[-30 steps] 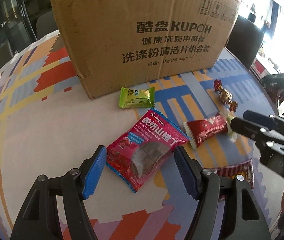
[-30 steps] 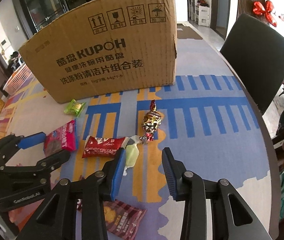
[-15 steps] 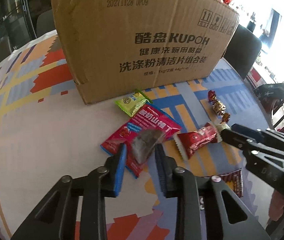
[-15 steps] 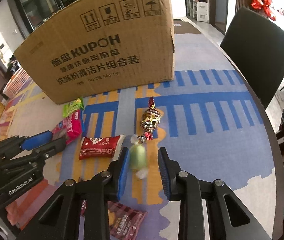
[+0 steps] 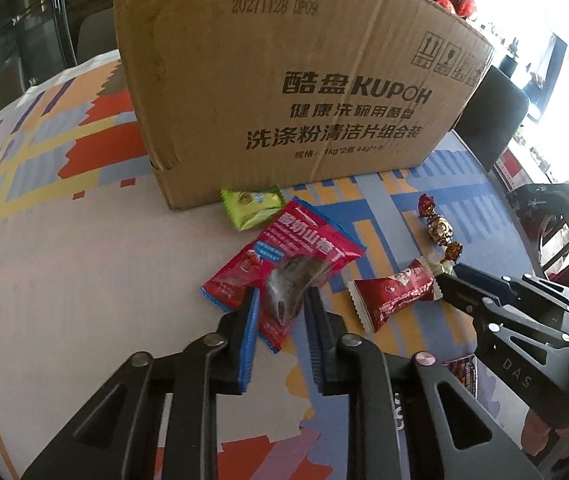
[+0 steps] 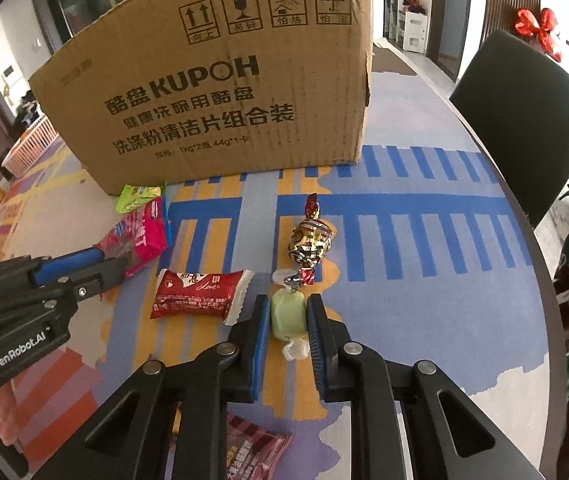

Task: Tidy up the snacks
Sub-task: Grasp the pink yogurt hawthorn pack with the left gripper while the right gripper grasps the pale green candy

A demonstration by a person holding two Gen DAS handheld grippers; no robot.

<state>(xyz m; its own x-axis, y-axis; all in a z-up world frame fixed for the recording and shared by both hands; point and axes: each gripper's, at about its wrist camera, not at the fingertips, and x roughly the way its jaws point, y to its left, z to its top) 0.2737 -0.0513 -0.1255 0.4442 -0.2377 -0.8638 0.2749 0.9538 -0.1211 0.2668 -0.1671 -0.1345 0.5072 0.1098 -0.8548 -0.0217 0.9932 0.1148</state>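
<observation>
Left gripper [image 5: 282,300] pinches the pink snack packet [image 5: 284,264] on the desk [image 5: 64,280]; right gripper [image 6: 287,316] pinches one green candy [image 6: 287,314]. One cardboard box [image 6: 224,80] stands behind them.

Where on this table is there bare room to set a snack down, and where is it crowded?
Free: the pale stretch left of the pink packet, in front of the box's left corner, and the blue-striped cloth between the foil candy and the chair. Crowded: the strip before the box, from green packet to red packet and green candy.
</observation>
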